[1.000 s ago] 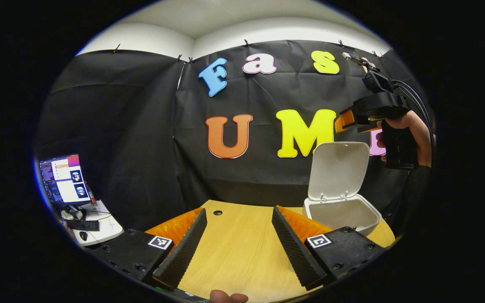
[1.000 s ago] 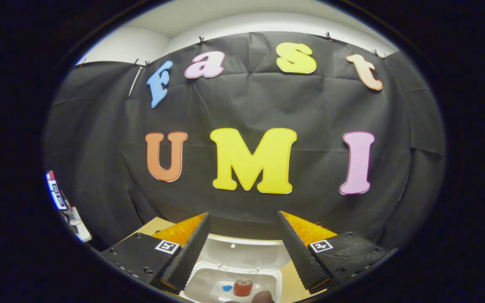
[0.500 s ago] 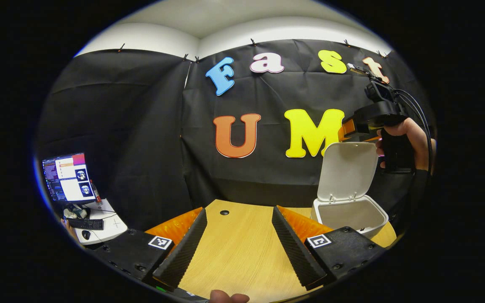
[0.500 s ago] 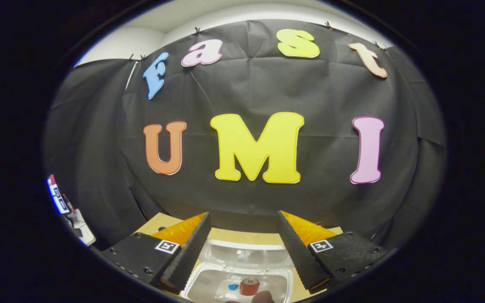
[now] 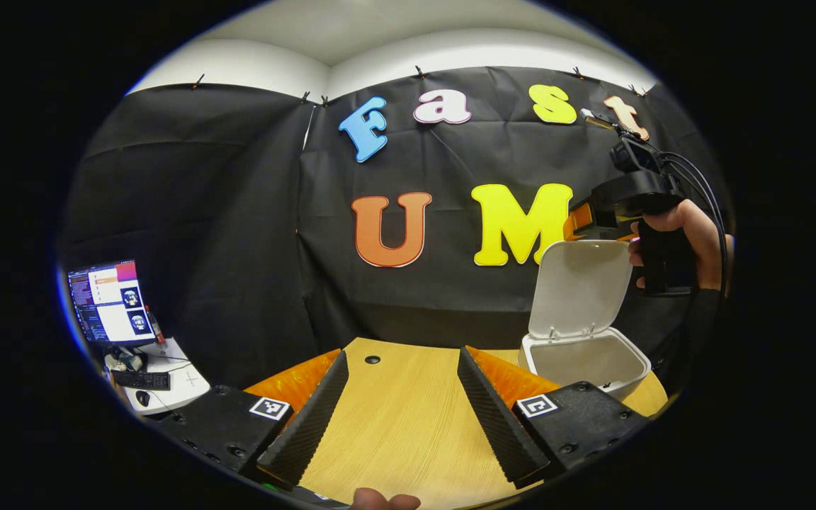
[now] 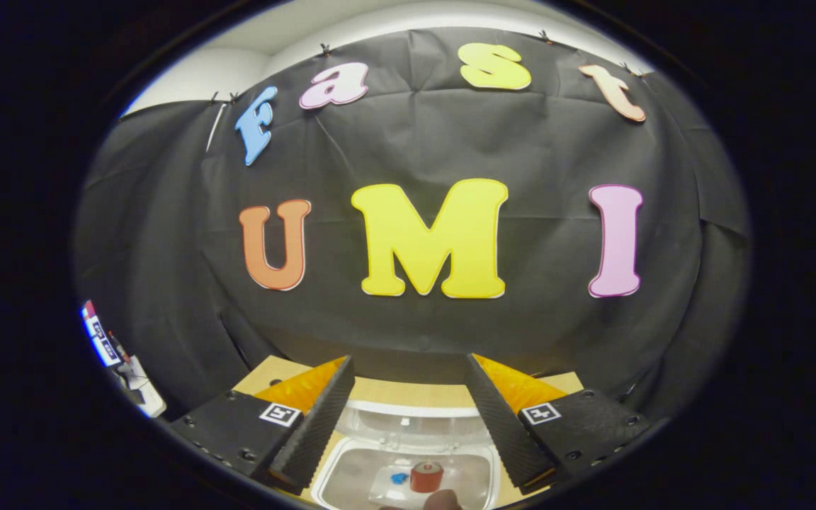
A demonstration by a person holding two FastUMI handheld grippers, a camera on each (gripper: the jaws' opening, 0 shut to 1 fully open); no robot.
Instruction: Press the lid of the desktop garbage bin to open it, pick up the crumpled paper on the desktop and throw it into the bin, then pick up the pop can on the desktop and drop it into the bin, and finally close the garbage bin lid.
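The white desktop bin (image 5: pixel 585 361) stands at the table's far right with its lid (image 5: pixel 578 287) raised upright. My right gripper (image 5: pixel 578 218), held by a hand (image 5: pixel 691 227), hovers just behind the lid's top edge. From above, the right gripper (image 6: pixel 409 361) is open over the bin (image 6: pixel 351 471). Inside lie a red pop can (image 6: pixel 427 477) and white crumpled paper (image 6: pixel 388 489). My left gripper (image 5: pixel 402 354) is open and empty, low over the wooden table (image 5: pixel 408 418), left of the bin.
A side table at the far left carries a lit monitor (image 5: pixel 112 301) and a keyboard (image 5: pixel 140 380). A cable hole (image 5: pixel 372 359) sits near the table's back edge. Black cloth walls close in behind the table.
The right gripper has come down and forward, closer to the top edge of the raised lid. The left gripper has stayed nearly still. Can and paper remain inside the bin.
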